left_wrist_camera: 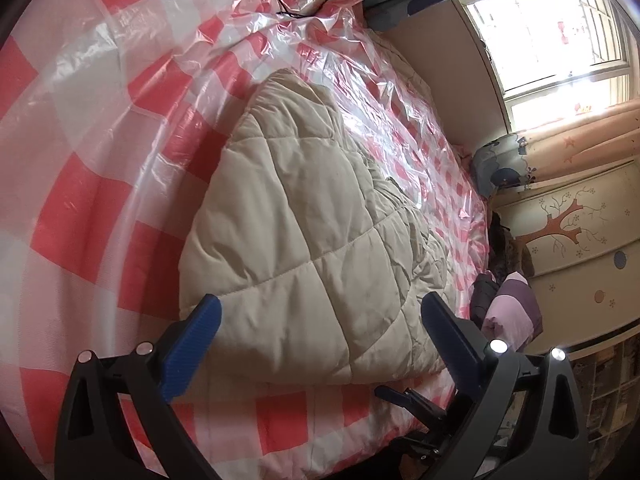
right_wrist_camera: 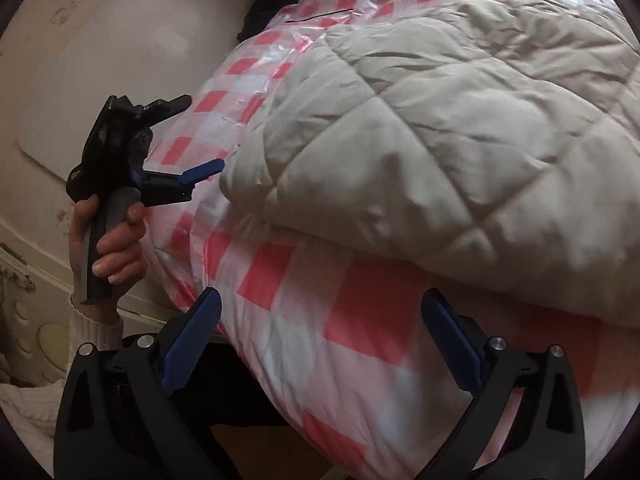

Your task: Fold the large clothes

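A beige quilted padded garment (left_wrist_camera: 304, 232) lies folded in a thick pile on a bed with a red-and-white checked cover (left_wrist_camera: 80, 184) under clear plastic. My left gripper (left_wrist_camera: 320, 316) is open and empty, hovering just above the garment's near edge. My right gripper (right_wrist_camera: 320, 312) is open and empty, in front of the bed's side, below the garment's near edge (right_wrist_camera: 420, 168). In the right wrist view the left gripper (right_wrist_camera: 192, 140) shows in a hand at the left, open, beside the garment's corner. Part of the right gripper (left_wrist_camera: 416, 404) shows low in the left wrist view.
A wall and a bright window (left_wrist_camera: 560, 40) with peach curtains stand beyond the bed. A patterned pillow (left_wrist_camera: 500, 168) lies at the far end. A purple cloth (left_wrist_camera: 512, 308) lies at the bed's right edge. Black cable (left_wrist_camera: 304, 0) crosses the top. Cream wall (right_wrist_camera: 100, 60) at left.
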`<state>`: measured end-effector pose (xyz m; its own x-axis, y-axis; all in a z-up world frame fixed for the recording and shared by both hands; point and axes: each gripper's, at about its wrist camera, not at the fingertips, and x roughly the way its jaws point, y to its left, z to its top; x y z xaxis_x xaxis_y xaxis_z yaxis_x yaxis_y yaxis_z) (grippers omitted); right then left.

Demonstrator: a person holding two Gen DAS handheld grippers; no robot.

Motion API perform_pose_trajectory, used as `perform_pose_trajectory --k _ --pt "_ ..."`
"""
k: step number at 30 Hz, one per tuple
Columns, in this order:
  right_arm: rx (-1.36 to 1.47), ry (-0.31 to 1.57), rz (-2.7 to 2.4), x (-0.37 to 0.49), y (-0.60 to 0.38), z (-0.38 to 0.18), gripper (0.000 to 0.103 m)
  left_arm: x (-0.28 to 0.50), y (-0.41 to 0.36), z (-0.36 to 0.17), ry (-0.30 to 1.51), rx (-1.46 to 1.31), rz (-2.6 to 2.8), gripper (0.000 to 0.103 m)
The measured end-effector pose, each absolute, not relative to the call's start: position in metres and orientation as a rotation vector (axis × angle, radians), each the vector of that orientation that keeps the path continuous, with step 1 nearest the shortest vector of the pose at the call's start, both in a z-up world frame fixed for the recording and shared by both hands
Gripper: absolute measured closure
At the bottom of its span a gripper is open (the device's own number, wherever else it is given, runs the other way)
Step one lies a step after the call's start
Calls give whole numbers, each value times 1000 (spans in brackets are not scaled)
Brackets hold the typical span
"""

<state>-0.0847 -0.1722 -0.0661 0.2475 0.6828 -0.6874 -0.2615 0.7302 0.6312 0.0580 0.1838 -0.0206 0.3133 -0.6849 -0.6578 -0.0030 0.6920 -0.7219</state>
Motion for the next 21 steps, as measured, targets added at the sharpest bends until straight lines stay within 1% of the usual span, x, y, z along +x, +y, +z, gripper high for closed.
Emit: perform_pose_trajectory --k 3,7,9,12,15,18,21 --pt "416 1133 634 -56 -142 -71 6 58 187 -19 1195 -726 -585 7" --pt "743 1042 620 -36 -165 -59 6 56 190 -19 1253 -774 -768 7" --pt "801 998 630 -32 -176 -48 6 54 186 -18 1279 -746 -830 7" --pt "803 982 628 -28 -179 -37 6 56 179 -30 1329 -781 -842 7" --pt "791 982 627 -32 -178 -36 6 63 163 -54 1388 -812 -762 7" --pt "812 997 630 -37 -185 -45 6 73 151 -76 1375 -885 -632 7" --pt "763 1060 570 -58 -199 -51 6 80 146 -88 1353 -908 -514 7"
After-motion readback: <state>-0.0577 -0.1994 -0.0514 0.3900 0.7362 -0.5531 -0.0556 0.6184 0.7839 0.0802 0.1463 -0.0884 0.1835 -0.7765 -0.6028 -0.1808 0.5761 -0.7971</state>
